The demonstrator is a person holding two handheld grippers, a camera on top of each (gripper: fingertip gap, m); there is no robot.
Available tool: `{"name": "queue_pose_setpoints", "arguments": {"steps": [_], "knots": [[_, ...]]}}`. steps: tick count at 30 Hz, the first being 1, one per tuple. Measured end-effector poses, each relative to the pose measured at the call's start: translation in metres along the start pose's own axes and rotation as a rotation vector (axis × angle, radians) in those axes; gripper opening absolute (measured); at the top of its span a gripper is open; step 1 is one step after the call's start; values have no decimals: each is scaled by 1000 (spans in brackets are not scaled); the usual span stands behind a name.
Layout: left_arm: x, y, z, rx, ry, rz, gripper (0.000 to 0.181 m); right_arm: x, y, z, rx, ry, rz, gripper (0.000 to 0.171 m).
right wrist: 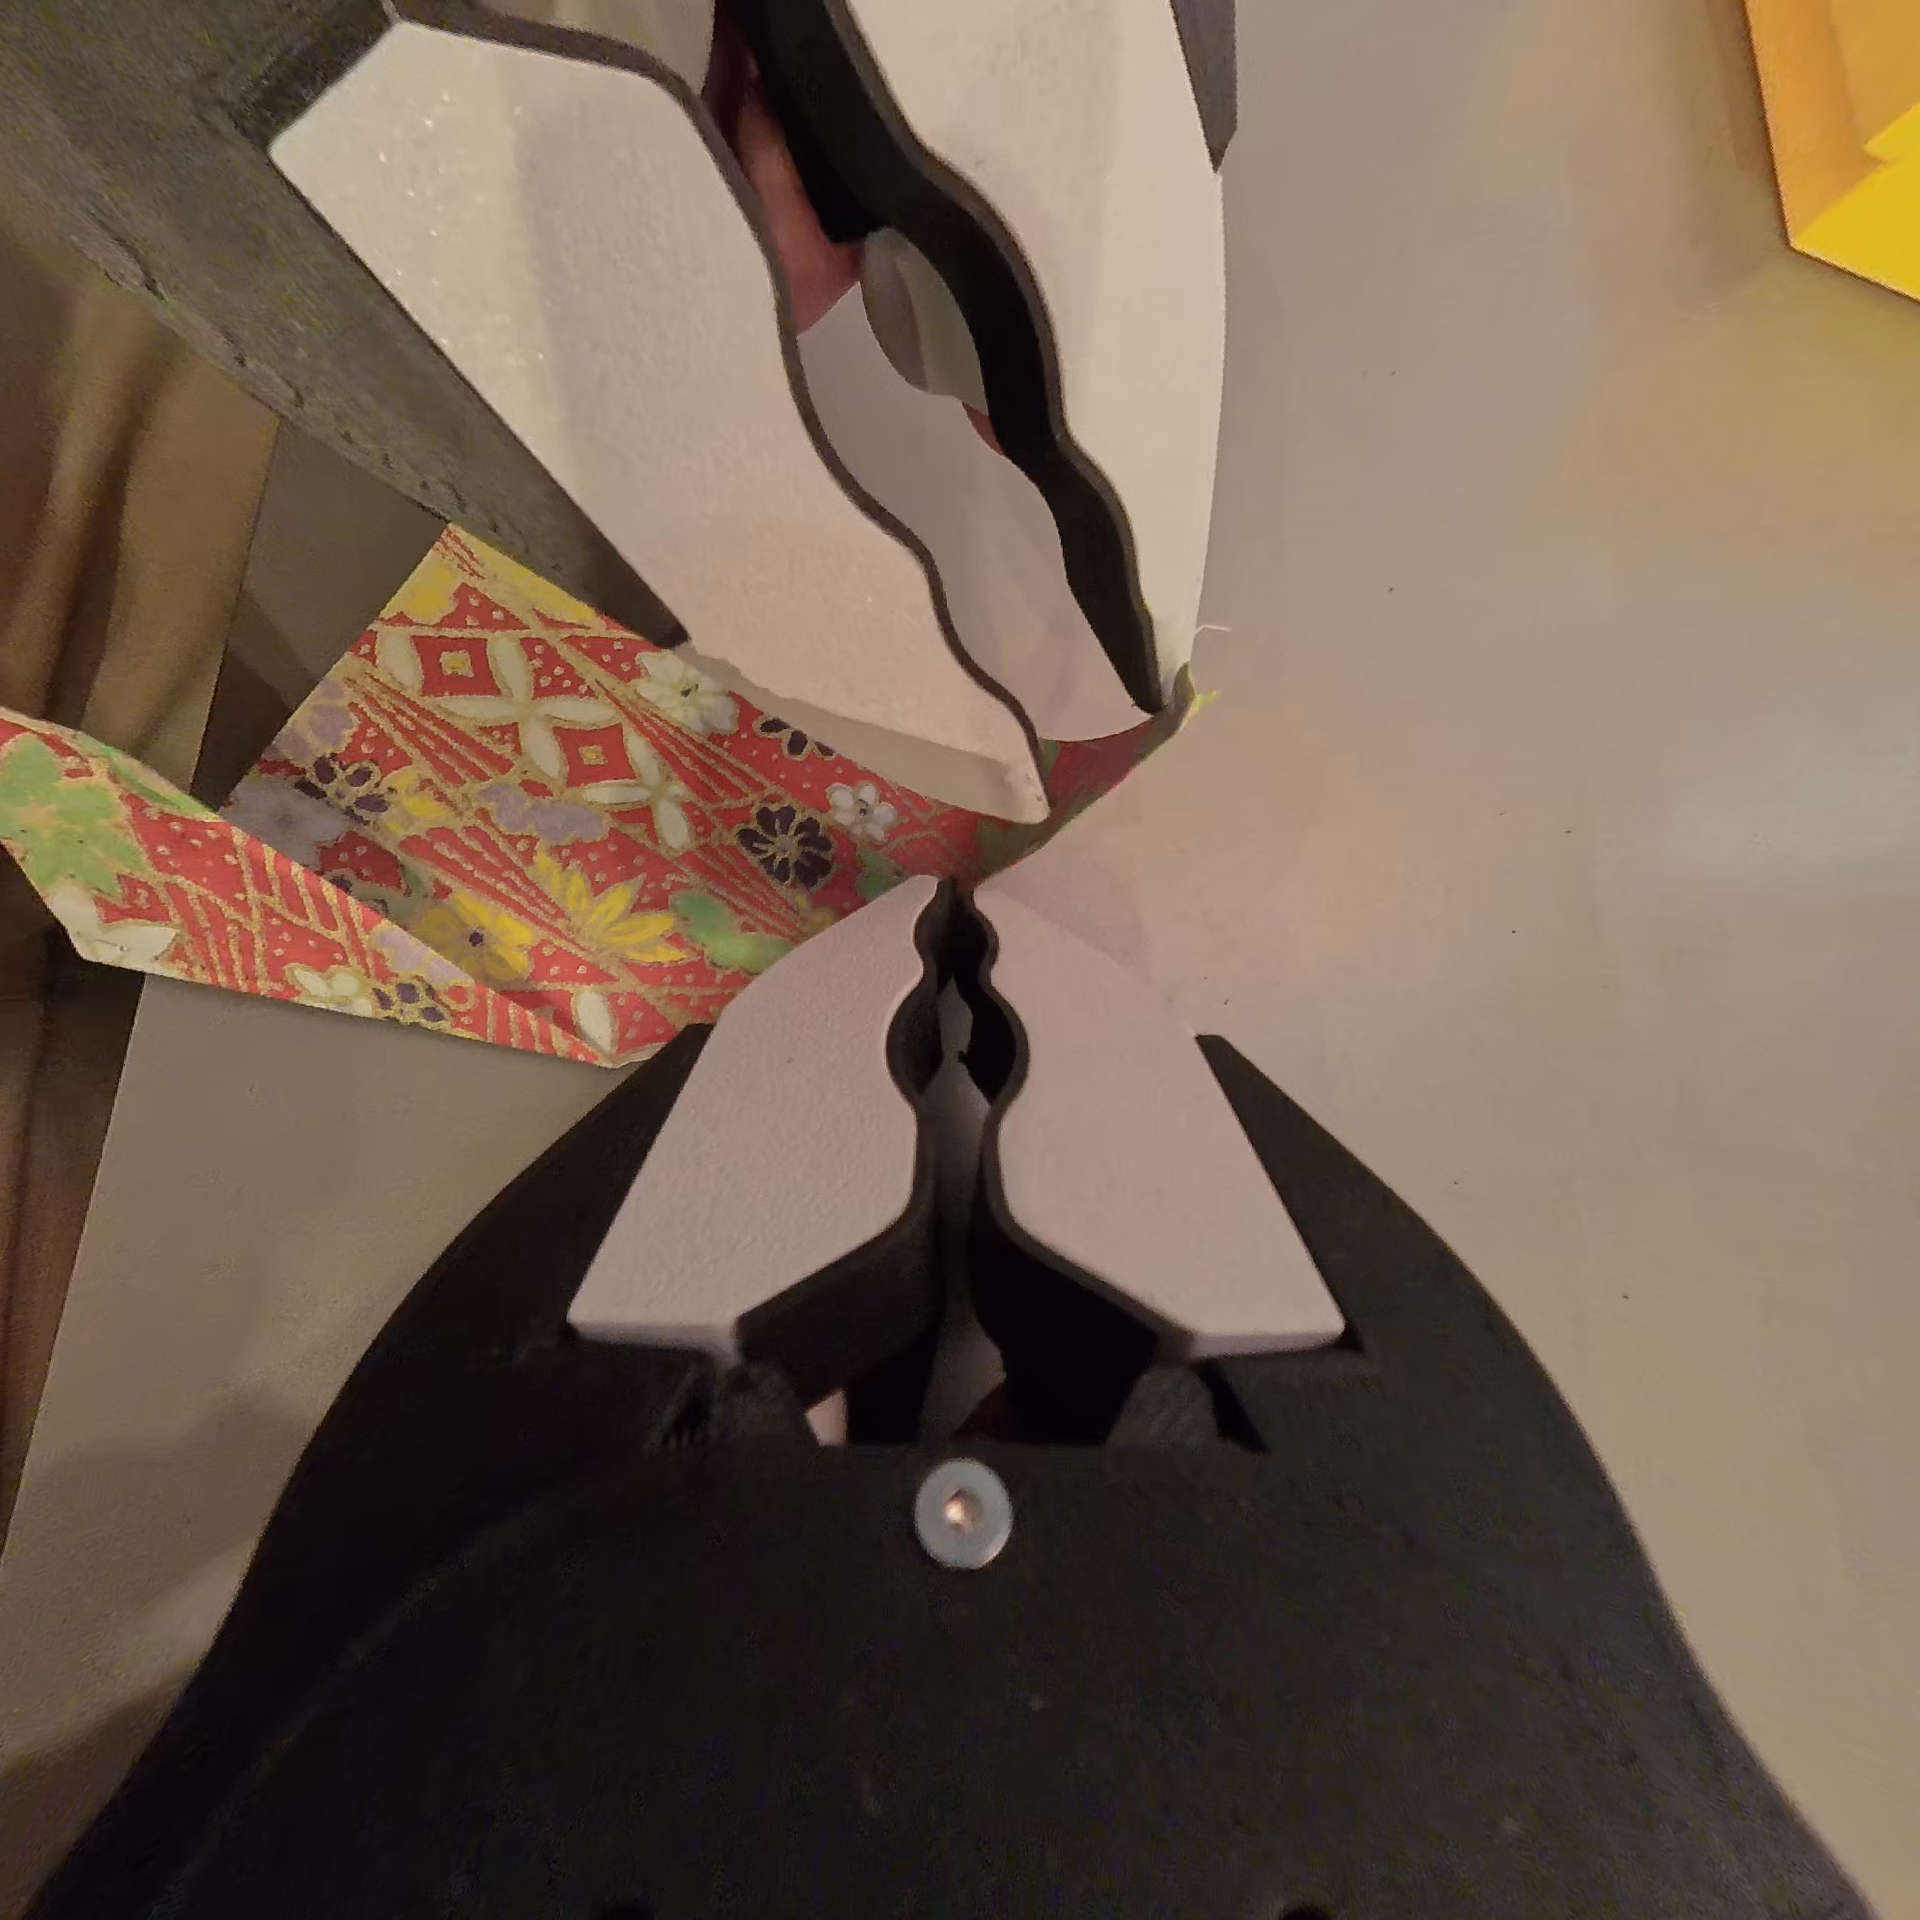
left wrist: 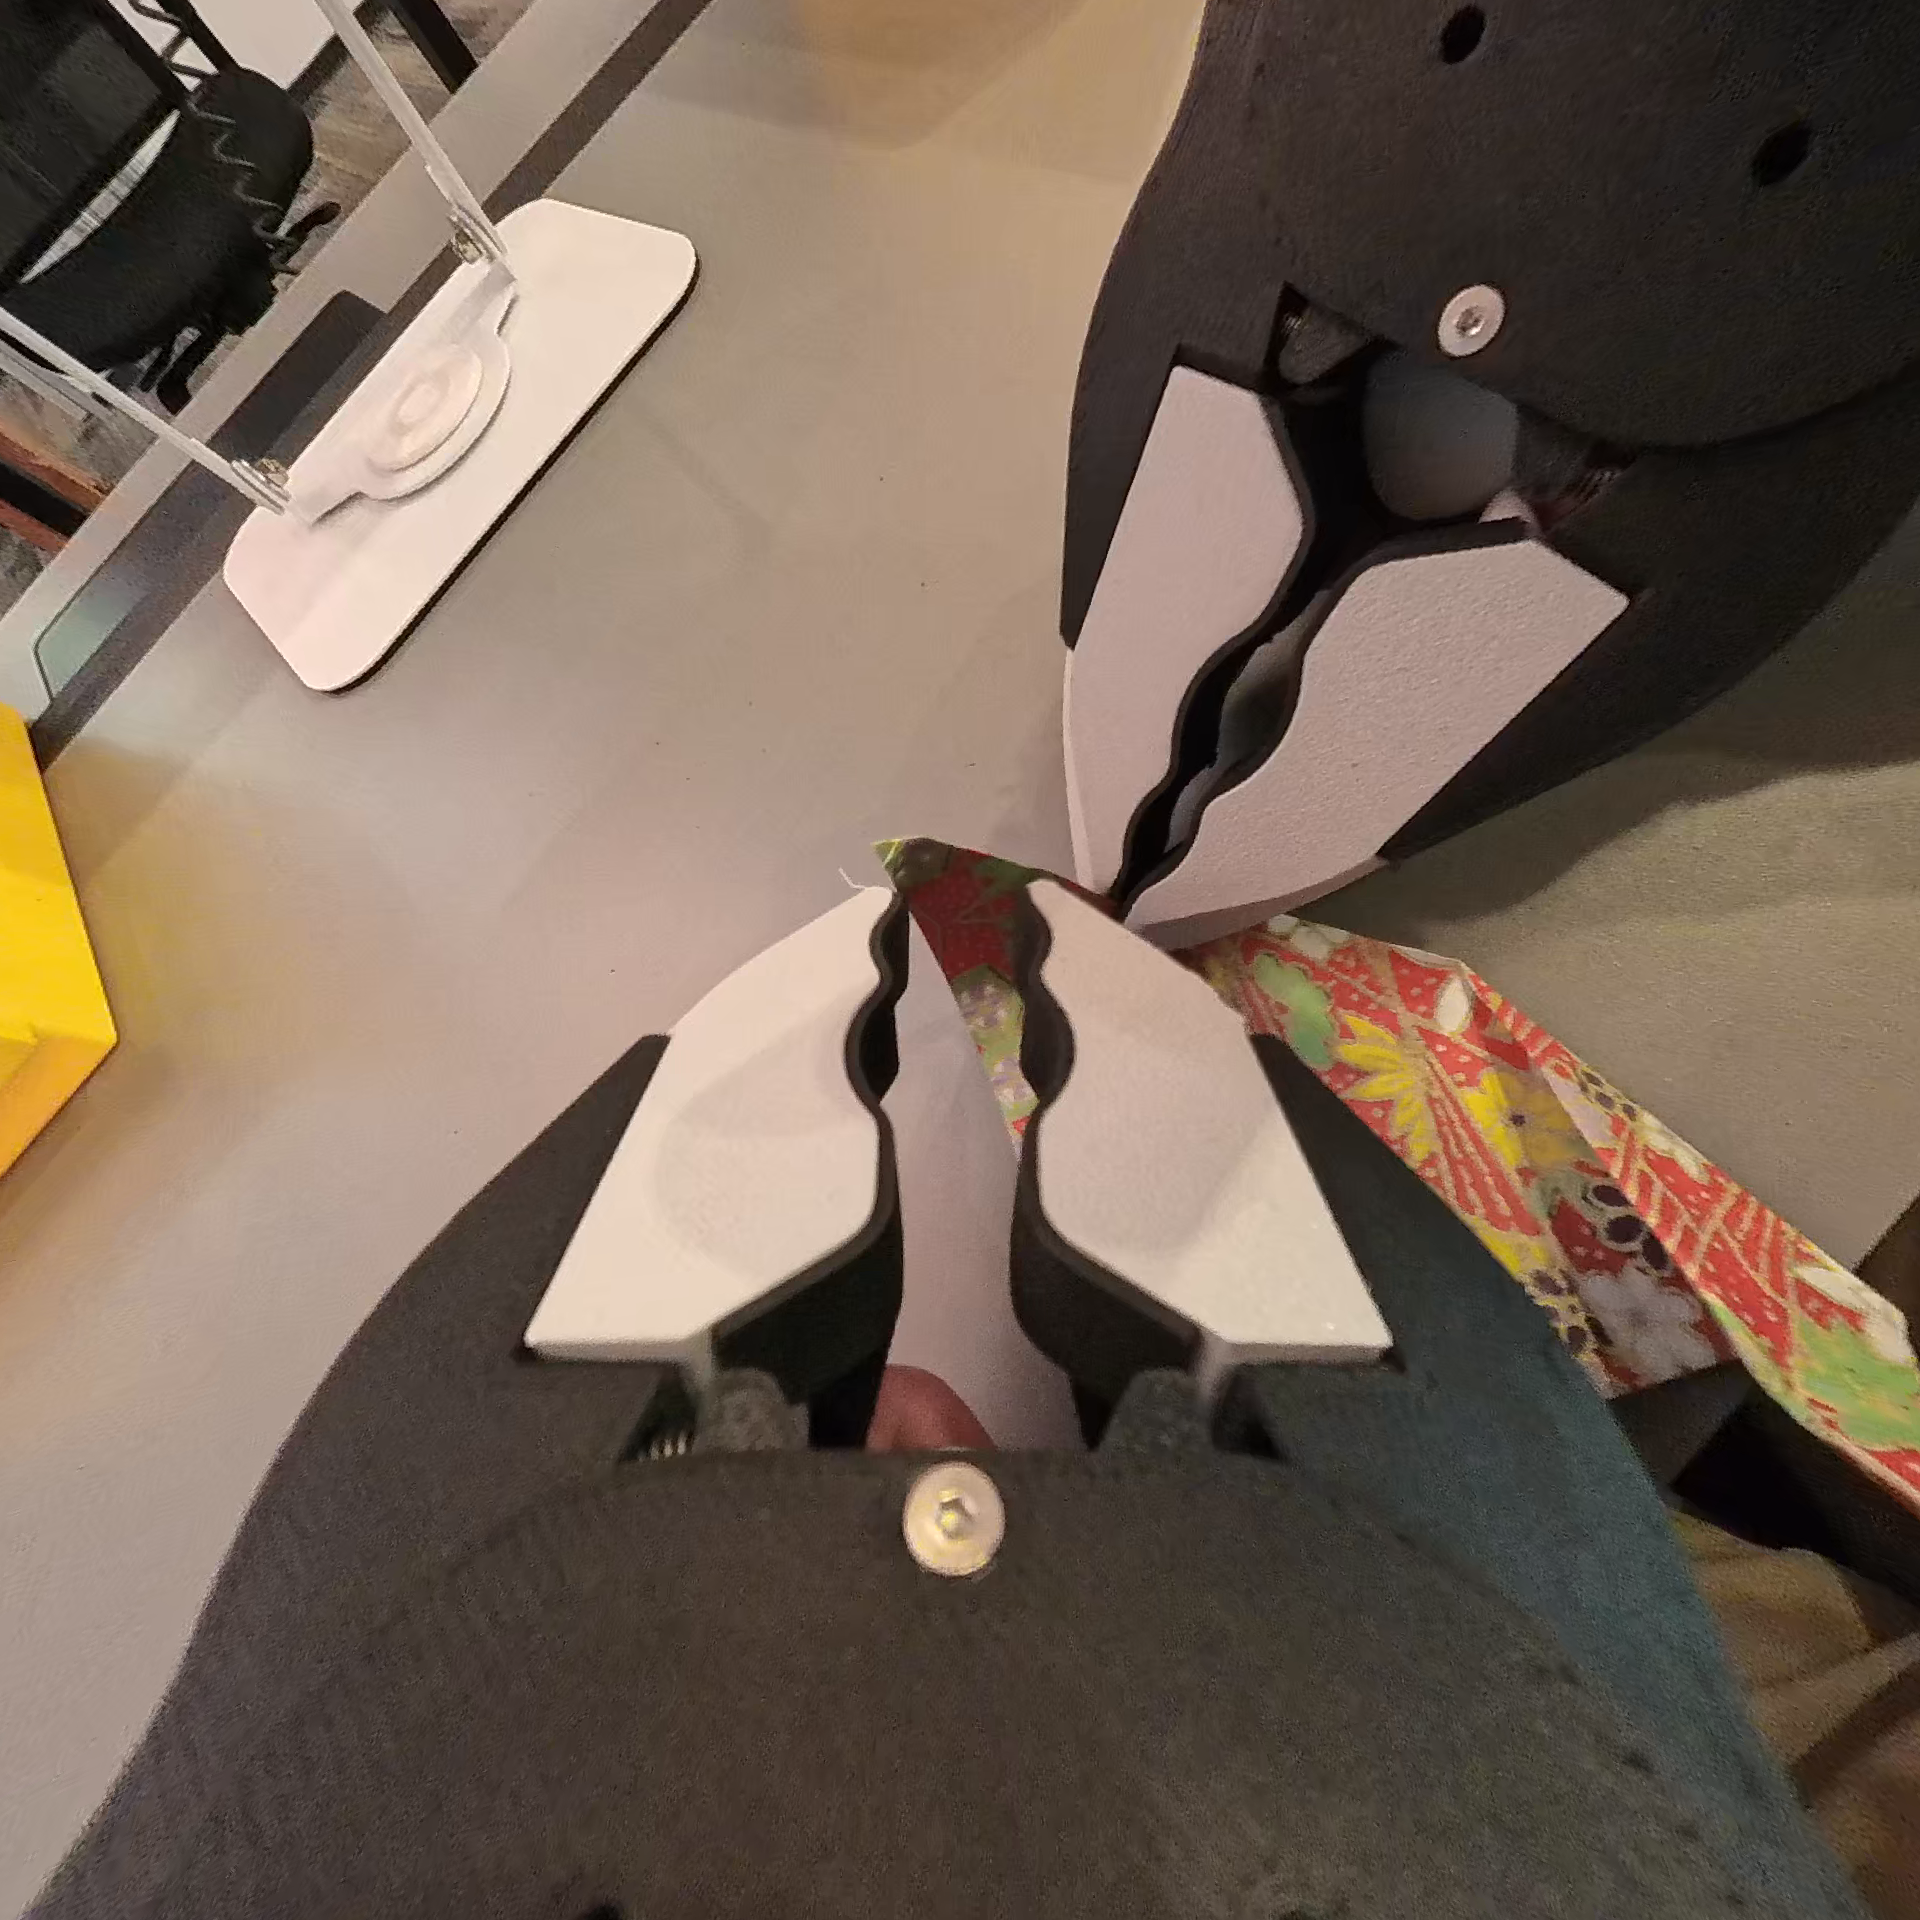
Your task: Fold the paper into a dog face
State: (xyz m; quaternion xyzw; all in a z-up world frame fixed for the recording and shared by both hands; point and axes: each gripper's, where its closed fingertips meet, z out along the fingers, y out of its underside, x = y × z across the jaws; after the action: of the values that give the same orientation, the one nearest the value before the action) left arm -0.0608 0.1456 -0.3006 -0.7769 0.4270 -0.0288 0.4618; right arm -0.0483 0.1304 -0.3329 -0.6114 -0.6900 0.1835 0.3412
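Observation:
The paper [left wrist: 1455, 1091] is red with a flower pattern and white on the back, and it is partly folded. It hangs over the grey table's [left wrist: 623, 831] near edge. My left gripper [left wrist: 966, 899] has its jaws slightly apart around one corner of the paper, with the white side between them. My right gripper [right wrist: 964, 899] is shut on the paper [right wrist: 582, 810] right beside that corner. The right gripper [left wrist: 1127, 899] shows tip to tip with the left in the left wrist view. The left gripper [right wrist: 1096, 748] shows from above in the right wrist view.
A white flat stand base [left wrist: 468, 436] with clear plastic arms sits at the far left of the table. A yellow box [left wrist: 42, 956] stands at the left edge and shows in the right wrist view [right wrist: 1849, 156]. A black office chair [left wrist: 156, 208] stands beyond the table. Both grippers' tips are close together, under 4 cm apart.

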Motion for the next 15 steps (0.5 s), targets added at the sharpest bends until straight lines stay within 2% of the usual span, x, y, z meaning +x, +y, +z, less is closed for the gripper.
{"name": "queue_pose_setpoints", "arguments": {"steps": [15], "knots": [[-5,-4,-3,31,-13,32,16,-2,0,0,1,-1,1,0]]}}
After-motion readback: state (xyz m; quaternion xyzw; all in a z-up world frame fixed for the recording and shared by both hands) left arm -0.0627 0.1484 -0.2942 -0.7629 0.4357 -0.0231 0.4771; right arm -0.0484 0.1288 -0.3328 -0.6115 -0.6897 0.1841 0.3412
